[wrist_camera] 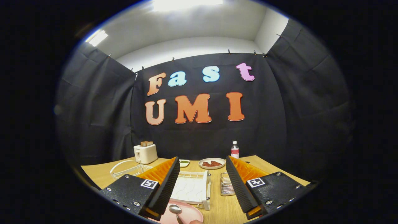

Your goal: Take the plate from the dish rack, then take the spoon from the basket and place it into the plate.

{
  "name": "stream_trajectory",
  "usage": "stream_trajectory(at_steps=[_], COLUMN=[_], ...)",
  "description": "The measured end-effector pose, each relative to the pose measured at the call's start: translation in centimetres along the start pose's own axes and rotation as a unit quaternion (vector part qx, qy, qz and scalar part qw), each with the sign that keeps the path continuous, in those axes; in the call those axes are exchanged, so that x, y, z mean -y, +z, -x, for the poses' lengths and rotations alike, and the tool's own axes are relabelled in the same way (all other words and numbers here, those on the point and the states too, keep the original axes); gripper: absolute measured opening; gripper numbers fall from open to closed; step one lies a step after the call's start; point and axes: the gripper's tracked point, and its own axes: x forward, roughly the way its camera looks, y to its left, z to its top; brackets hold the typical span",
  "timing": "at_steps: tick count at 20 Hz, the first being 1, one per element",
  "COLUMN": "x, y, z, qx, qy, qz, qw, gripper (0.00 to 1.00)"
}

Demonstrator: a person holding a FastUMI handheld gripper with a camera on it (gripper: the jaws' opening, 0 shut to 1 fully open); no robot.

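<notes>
Task looks done, or v. nearly: pink plate point(186, 214) is out of the rack and flat on the wooden table point(224, 208), w/ the metal spoon point(176, 211) lying in it, bowl facing up, handle running back toward the camera. Plate sits at approx 7 o'clock from the gap between the fingers, partly under the left finger tip. White dish rack point(192, 188) is empty, at 12 o'clock just ahead between the fingers. Wire basket point(226, 184) is at approx 1 o'clock, beside the right finger; no spoon seen in it, though part is hidden. Judging from this, nothing left but pulling away.

Gripper point(202, 199): jaws wide apart, holding nothing; both ribbed black pads clear of plate and spoon.

Counts:
- pink plate x1
- spoon x1
- dish rack x1
- wire basket x1
- white plate w/ reddish-brown food point(212, 163) x1, at 12 o'clock beyond the rack
- small dish w/ sth green point(184, 162) x1, at 11 o'clock
- water bottle point(235, 150) x1, at 1 o'clock far back
- toaster point(145, 153) x1, w/ bread in it, at 10 o'clock
- clear wire-like stand point(126, 169) x1, left of the left finger; can't tell what it is.
</notes>
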Motion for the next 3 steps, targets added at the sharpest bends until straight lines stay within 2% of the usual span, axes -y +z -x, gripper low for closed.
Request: stream_trajectory(at_steps=[3], x=[0.0], y=[-0.01], z=[-0.13], qx=[0.001], qy=[-0.002], qz=[0.0], qw=[1.0], gripper=[0.88])
